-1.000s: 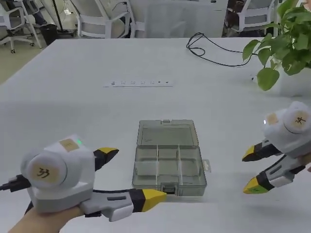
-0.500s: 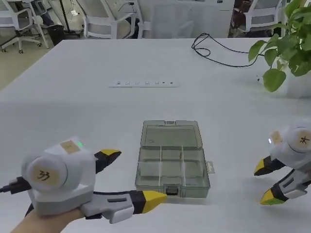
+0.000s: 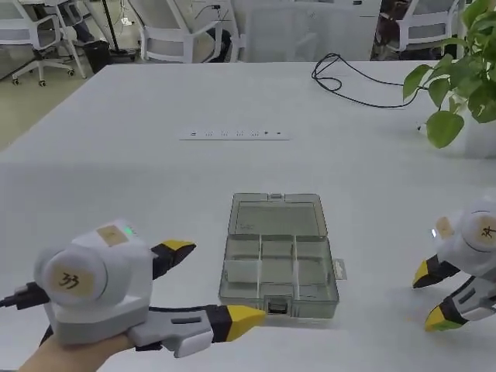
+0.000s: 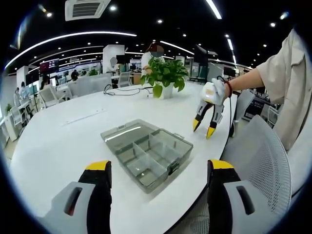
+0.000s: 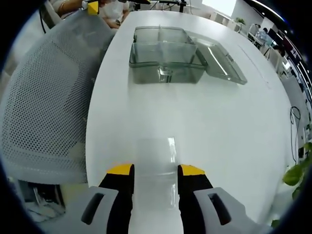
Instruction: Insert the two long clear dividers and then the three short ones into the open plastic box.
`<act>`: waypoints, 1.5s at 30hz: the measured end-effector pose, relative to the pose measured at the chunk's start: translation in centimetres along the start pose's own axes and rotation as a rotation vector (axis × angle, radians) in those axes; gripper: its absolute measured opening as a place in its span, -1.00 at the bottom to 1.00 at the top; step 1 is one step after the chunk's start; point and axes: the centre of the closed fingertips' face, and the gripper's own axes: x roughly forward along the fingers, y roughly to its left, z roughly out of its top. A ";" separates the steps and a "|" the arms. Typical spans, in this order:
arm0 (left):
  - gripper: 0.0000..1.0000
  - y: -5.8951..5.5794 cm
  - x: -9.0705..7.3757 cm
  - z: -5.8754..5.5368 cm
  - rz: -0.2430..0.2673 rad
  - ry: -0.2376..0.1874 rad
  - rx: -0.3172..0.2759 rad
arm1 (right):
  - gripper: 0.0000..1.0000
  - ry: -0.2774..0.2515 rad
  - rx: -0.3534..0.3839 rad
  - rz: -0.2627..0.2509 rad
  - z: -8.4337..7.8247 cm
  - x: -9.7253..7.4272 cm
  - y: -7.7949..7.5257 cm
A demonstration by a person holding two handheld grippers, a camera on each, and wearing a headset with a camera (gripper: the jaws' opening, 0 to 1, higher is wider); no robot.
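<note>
Compared with a second ago, our right gripper (image 3: 430,296) had drawn away from the box (image 3: 279,267) toward 4 o'clock and sat lower, near the edge of the head view. Its jaws were parted to much the same gap and held nothing. Our left gripper (image 3: 215,280) kept its place at about 8 o'clock from the box, jaws spread wide and empty, with the lower tip just beside the box's near left corner. The box, power strip (image 3: 236,134) and cable (image 3: 349,81) all slid a little across the head view together, so it was our head that shifted and not the things.

The box lay on the white counter (image 3: 116,170) between the two grippers, with its lid (image 3: 277,217) folded back flat toward 12 o'clock. Clear dividers (image 3: 261,263) stood in the tray and cut it into small compartments, though we could not count them surely. In the left gripper view the box (image 4: 146,151) lay just ahead of the open jaws. In the right gripper view it (image 5: 168,61) sat well off at 12 o'clock.

From the box, the power strip was at 11 o'clock, the looped black cable at 1 o'clock and a leafy plant (image 3: 457,77) at 2 o'clock. White office chairs (image 3: 174,35) stood past the far edge. A mesh chair (image 5: 44,107) was at the counter's near side, and strip lights (image 4: 73,36) curved overhead.
</note>
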 end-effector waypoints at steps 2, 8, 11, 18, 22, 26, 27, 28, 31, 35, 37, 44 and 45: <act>0.62 0.0 0.0 0.0 0.001 0.002 0.001 | -0.32 -0.004 0.002 0.006 0.0 0.0 0.1; 0.62 0.1 0.1 0.1 0.006 -0.002 0.001 | -0.33 -0.007 0.015 0.002 -0.1 0.1 0.0; 0.62 0.0 0.1 0.1 0.005 -0.001 0.003 | -0.35 -0.013 0.037 -0.007 -0.2 0.1 -0.1; 0.60 0.0 -0.1 0.1 0.006 0.004 0.009 | -0.36 -0.033 0.058 -0.052 -0.4 -0.1 -0.4; 0.58 0.0 -0.3 0.0 0.005 0.010 0.013 | -0.36 -0.058 0.067 -0.119 0.2 -0.9 -1.0; 0.50 0.2 -0.3 0.1 0.013 0.002 0.005 | -0.36 -0.084 0.056 -0.179 1.6 -1.8 -1.3; 0.49 0.2 -0.4 0.1 0.013 0.000 -0.001 | -0.36 -0.098 0.050 -0.192 2.2 -2.1 -1.3; 0.49 0.3 -0.4 0.1 0.013 -0.002 -0.003 | -0.36 -0.103 0.047 -0.200 2.5 -2.3 -1.4; 0.44 0.2 -0.4 0.2 0.007 -0.004 -0.008 | -0.36 -0.140 0.024 -0.244 4.2 -3.2 -1.7; 0.36 0.0 -0.2 0.4 -0.003 -0.011 -0.021 | -0.36 -0.183 -0.011 -0.285 5.8 -3.5 -2.3; 0.30 -0.2 -0.1 0.4 -0.011 -0.013 -0.038 | -0.36 -0.203 -0.034 -0.300 7.2 -4.0 -2.2; 0.13 -0.8 0.1 0.7 -0.037 -0.034 -0.100 | -0.36 -0.272 -0.105 -0.324 10.8 -4.5 -2.2; 0.10 -0.8 0.1 0.8 -0.041 -0.043 -0.112 | -0.36 -0.282 -0.118 -0.328 11.5 -4.6 -2.0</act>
